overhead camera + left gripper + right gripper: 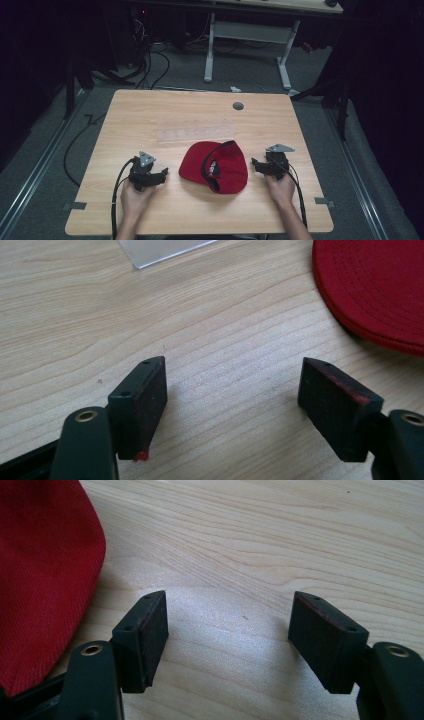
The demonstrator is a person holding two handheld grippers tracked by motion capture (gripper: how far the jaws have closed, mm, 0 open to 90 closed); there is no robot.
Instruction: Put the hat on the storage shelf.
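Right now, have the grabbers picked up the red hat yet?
Not yet. The red cap lies on the wooden table, between the two grabbers. The left gripper and the right gripper both rest beside it with jaws open, holding nothing and not touching it. Grabbing the cap looks like all that is left.

Bright overhead light on the wooden table [150,115], dark surroundings, soft shadows, close-up views slightly soft

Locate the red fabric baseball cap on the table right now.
High view: the red fabric baseball cap lies on the wooden table, near-centre, between the left hand-held gripper and right hand-held gripper, just before a clear plastic sheet.
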